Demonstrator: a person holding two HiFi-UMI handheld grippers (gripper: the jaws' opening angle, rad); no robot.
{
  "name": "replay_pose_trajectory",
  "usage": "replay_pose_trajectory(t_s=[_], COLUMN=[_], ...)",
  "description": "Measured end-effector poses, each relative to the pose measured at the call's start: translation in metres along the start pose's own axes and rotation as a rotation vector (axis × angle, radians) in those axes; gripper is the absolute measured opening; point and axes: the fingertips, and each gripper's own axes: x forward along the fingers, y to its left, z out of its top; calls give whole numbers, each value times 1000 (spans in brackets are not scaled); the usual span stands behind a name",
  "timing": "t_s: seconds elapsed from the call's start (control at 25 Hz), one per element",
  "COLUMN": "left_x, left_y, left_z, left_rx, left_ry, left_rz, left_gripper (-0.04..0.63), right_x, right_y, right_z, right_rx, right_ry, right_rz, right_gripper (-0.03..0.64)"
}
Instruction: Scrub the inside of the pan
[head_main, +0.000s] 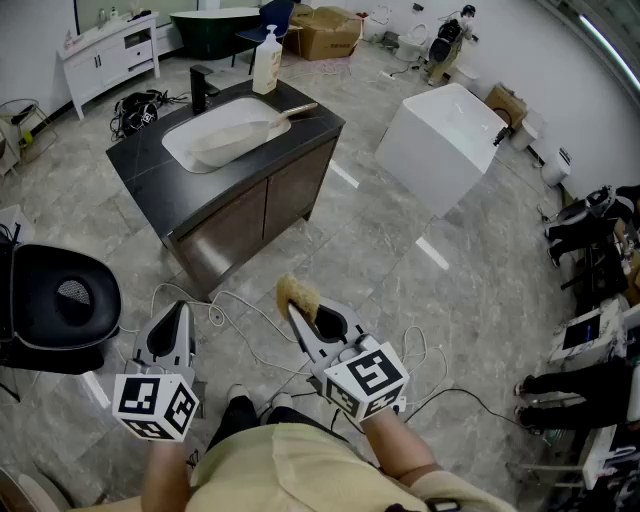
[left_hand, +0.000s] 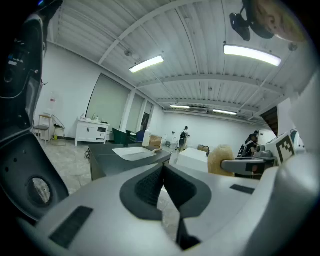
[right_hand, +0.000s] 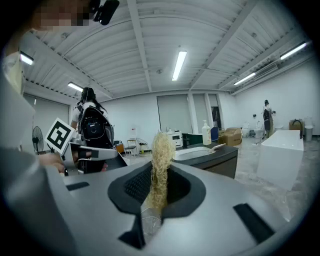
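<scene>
Right gripper (right_hand: 159, 186) fingers pinch scrubber (right_hand: 161, 157), left gripper (left_hand: 164, 174) fingers pressed together; distant pan (head_main: 238, 136) indistinct.

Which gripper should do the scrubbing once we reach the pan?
Right. The right gripper is shut on the scrubber, while the left gripper is shut and empty. Both are well short of the pan in the sink; the left could probably steady the handle.

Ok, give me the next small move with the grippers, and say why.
Probably walk to the dark-topped counter and carry the right gripper toward the pale wooden-handled pan in the white sink. Its jaws clamp the tan fibrous scrubber, the left gripper is shut and empty, and the pan lies out of reach across the floor.
</scene>
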Motion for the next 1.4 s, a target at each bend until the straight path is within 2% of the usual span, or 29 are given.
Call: replay_pose_trajectory(t_s=[0.16,0.28,0.44,0.56,0.8,1.0,1.2,1.4], left_x=[0,3,3,7,16,50,105,163], left_y=[-10,-14,-23,-31,-30,1,29,62], left_z=[-3,-4,-5,-7,-13,-7,17,45], left_rx=[-42,-20,7,-13,-7,0,-41,13], left_ry=[-5,-7,-9,-13,21,19,-15,-35], left_rz=[-21,4,41,35,7,43,-60,-82], left_gripper=[12,12,12,12,12,12,12,12], right_x=[-8,-17,-29,-30,-16,25,88,160], right_y=[-5,-11,-20,-28,-35,-51,-75,-97], right_z=[2,5,2,-2,-8,-4,22,53], right_rx=[25,66,65,57,63,42,-23,-47], right_ry=[-12,-28,-31,-21,8,26,40,36], right_rz=[10,29,41,51,75,70,63,72], right_gripper=[57,58,58,58,58,58,58,58])
